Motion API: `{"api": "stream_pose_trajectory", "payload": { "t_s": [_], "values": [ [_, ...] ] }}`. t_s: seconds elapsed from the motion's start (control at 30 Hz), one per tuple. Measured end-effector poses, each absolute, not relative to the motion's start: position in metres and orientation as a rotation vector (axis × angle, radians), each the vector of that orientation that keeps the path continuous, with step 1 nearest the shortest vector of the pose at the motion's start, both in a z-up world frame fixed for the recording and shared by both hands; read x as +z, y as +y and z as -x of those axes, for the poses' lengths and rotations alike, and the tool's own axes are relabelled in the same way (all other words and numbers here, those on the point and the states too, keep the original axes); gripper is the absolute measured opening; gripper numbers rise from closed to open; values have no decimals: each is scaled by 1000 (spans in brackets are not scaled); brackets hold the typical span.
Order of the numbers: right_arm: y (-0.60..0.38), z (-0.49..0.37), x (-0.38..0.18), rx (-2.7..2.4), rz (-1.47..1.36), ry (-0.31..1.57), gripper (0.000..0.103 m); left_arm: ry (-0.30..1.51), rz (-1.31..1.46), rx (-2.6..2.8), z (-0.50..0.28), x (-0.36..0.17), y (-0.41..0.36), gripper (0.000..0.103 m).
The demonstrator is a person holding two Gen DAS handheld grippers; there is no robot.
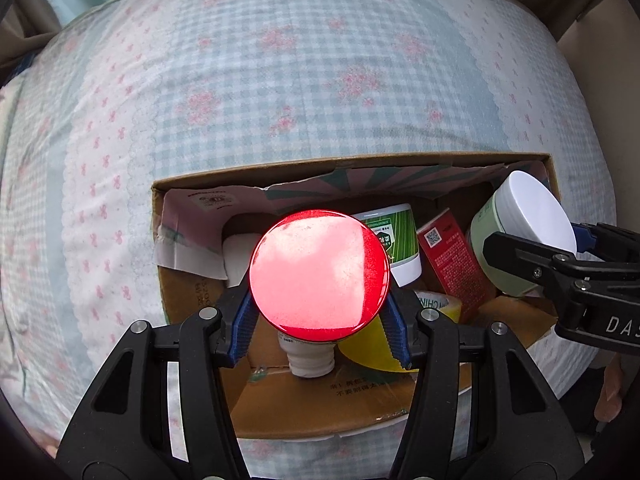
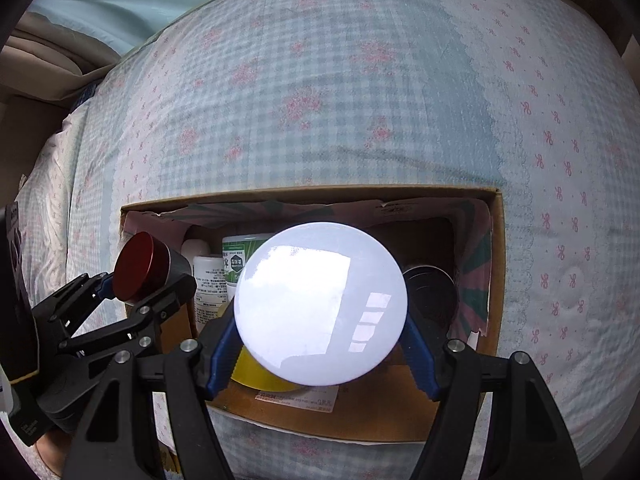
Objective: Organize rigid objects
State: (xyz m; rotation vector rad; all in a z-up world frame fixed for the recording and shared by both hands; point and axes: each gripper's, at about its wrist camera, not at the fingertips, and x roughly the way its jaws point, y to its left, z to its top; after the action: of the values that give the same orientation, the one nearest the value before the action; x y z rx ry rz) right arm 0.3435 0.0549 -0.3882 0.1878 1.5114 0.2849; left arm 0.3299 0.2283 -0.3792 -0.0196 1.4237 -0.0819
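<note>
Checked bedspread (image 1: pixel 280 80), cardboard box (image 1: pixel 360 160), left claw (image 1: pixel 320 320) gripping red-lidded jar (image 1: pixel 319 272)

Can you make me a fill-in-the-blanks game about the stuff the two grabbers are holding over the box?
1. The left gripper holds a jar whose lid is ____.
2. The right gripper holds a pale green jar whose lid is ____.
3. Both jars hang over an open ____ box.
4. The roll of tape inside the box is ____.

Missing words: red; white; cardboard; yellow
</note>
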Motion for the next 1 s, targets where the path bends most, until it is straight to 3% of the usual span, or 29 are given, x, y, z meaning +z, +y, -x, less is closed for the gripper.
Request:
{"api": "stream_pose_trajectory", "payload": {
  "t_s": [0.03,0.07,0.1,0.13,0.17,0.63,0.83,1.0],
  "values": [
    [55,-345,-389,269,-181,1505,67,1425,18,-81,-330,-379,228,55],
    [55,-346,-389,245,-167,1505,67,1415,6,-77,-329,-376,227,77],
    [54,-347,-389,224,-159,1509,68,1395,-12,-70,-329,-372,226,92],
    [52,-348,-388,224,-165,1507,83,1359,-29,-64,-327,-365,225,103],
    [50,-348,-385,219,-165,1500,103,1341,-42,-66,-326,-360,225,103],
    [33,-315,-352,197,-206,1512,103,1281,-20,-42,-291,-314,235,103],
    [30,-287,-299,225,-199,1402,103,1211,-24,-39,-258,-265,231,103],
    [20,-257,-228,222,-150,1268,103,1090,-9,-54,-228,-189,233,103]
  ]
}}
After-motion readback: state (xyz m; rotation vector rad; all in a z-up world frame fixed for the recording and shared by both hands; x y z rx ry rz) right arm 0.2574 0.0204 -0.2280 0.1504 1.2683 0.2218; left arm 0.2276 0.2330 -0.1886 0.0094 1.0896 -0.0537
